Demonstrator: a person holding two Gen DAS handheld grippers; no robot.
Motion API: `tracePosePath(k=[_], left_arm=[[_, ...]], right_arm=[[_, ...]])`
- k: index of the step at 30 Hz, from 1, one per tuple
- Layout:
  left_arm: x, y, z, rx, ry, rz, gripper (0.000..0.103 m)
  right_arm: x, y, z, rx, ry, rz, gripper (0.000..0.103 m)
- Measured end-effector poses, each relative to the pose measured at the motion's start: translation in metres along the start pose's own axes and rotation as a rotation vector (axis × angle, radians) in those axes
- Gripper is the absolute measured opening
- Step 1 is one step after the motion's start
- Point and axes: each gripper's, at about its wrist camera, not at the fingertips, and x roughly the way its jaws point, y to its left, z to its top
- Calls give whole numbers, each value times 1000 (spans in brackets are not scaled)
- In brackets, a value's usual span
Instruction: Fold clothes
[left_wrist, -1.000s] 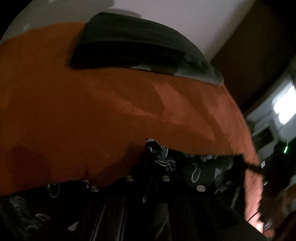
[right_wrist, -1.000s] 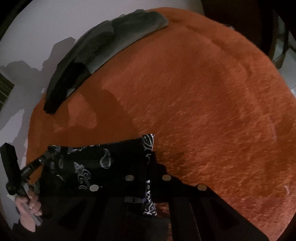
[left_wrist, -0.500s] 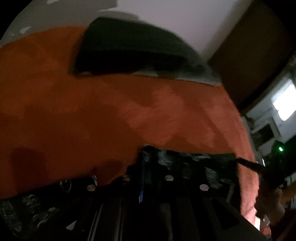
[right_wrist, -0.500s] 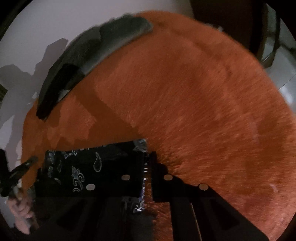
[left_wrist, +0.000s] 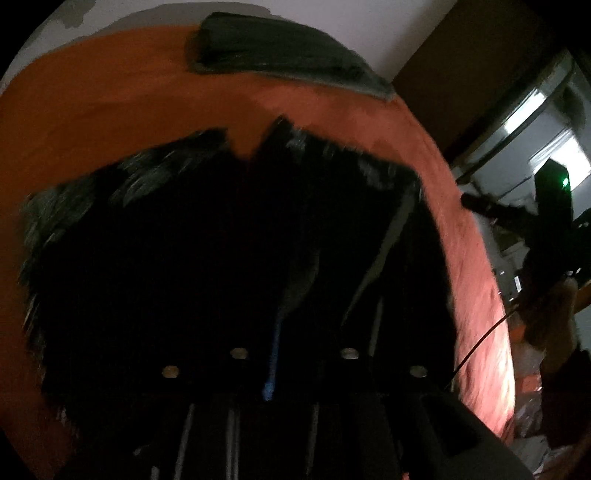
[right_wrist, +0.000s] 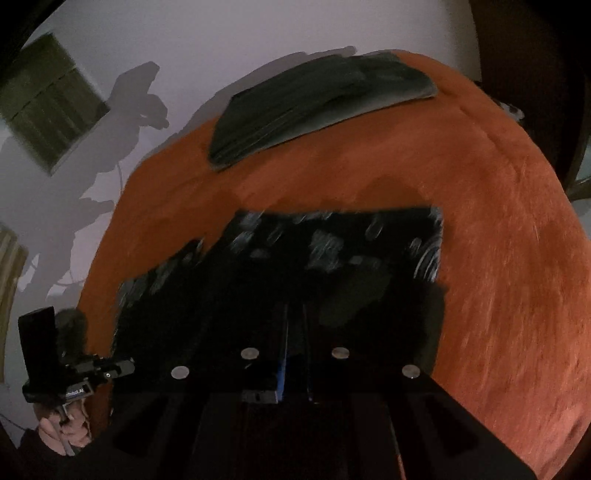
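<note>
Left gripper (left_wrist: 273, 354) first: through its own camera my fingers are lost in the dark, and the black patterned garment (left_wrist: 207, 236) fills the view from 9 to 3 o'clock, so I cannot tell whether the jaws are pinched on cloth or slack. The garment lies over the orange blanket (left_wrist: 92, 96), its far edge blurred. A folded dark pile (left_wrist: 280, 51) sits at 12 o'clock — parked out of my working area, I judge. At 3 o'clock I glimpse my right gripper (left_wrist: 491, 210).

Right gripper (right_wrist: 291, 354) next: its jaws stand close together, with something blue and thin between them, probably a fold of the garment (right_wrist: 332, 251), though it is too dark to be sure. The garment spreads flat toward 12 o'clock on the blanket (right_wrist: 498, 258), with the pile (right_wrist: 317, 103) beyond and the left gripper (right_wrist: 107, 365) at 8 o'clock — both ends held, I think, so the cloth lands square.
</note>
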Motion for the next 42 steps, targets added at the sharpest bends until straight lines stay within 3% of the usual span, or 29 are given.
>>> tracePosePath(k=[1, 3, 10, 15, 20, 25, 29, 33, 38, 41, 42], left_arm=[[-8, 1, -12, 2, -13, 11, 42], [-20, 14, -33, -30, -27, 42, 47], [-60, 64, -105, -177, -64, 162, 48], [-88, 101, -156, -291, -94, 237, 48], [-104, 119, -189, -413, -101, 193, 48], [-106, 108, -218, -408, -47, 198, 48], [-93, 100, -237, -409, 25, 176, 48], [-90, 95, -230, -373, 76, 158, 48], [-96, 96, -180, -300, 98, 153, 48], [-79, 99, -147, -210, 119, 182, 50], [-75, 99, -142, -172, 93, 211, 50]], right_arm=[[-2, 2, -8, -6, 7, 15, 7], [-7, 9, -29, -36, 12, 50, 7], [31, 58, -87, -145, 109, 173, 7], [54, 123, -109, -196, 189, 289, 7], [75, 197, -131, -326, 284, 390, 13], [99, 255, -168, -392, 366, 479, 15], [129, 276, -202, -431, 429, 458, 31], [149, 273, -222, -449, 460, 411, 30], [84, 256, -195, -401, 287, 471, 30], [62, 229, -204, -336, 287, 430, 30], [55, 220, -207, -314, 288, 415, 30]])
